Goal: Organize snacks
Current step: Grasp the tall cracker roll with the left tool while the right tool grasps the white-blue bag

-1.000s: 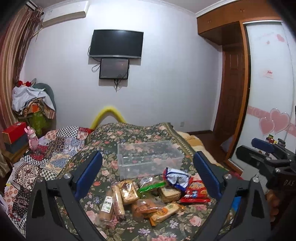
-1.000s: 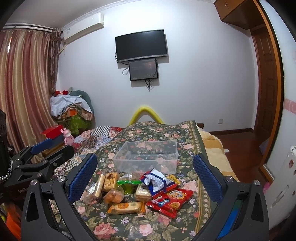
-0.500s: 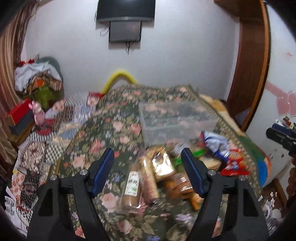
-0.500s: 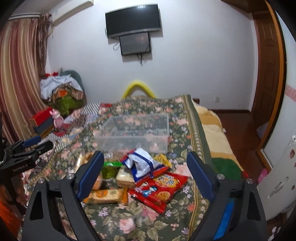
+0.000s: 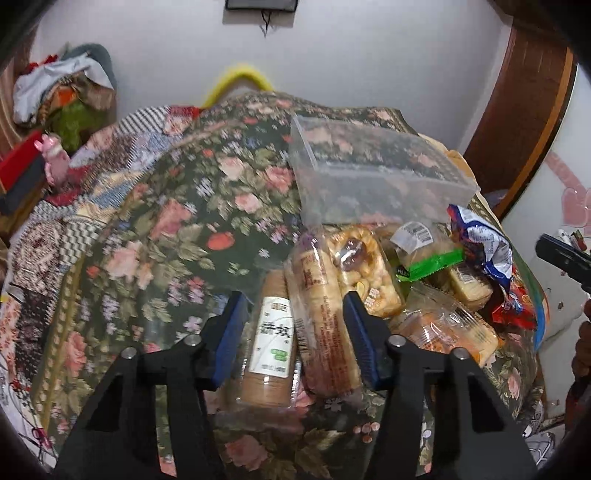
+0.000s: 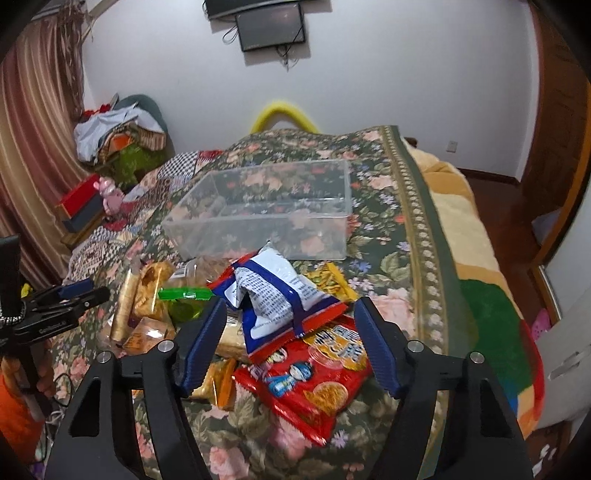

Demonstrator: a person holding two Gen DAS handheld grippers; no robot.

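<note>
In the lower middle of the left wrist view, the left gripper (image 5: 293,332) is spread wide around two wrapped cake rolls (image 5: 295,325) lying side by side, its pads not visibly pressing them. In the lower middle of the right wrist view, the right gripper (image 6: 290,339) is likewise spread, with the red cracker bag (image 6: 314,384) and the blue-and-white pouch (image 6: 273,291) between its fingers. Beyond the snack pile, mid-frame, the clear plastic bin (image 6: 258,236) sits on the floral bedspread (image 6: 388,236). A wall screen (image 6: 271,26) hangs at the top.
</note>
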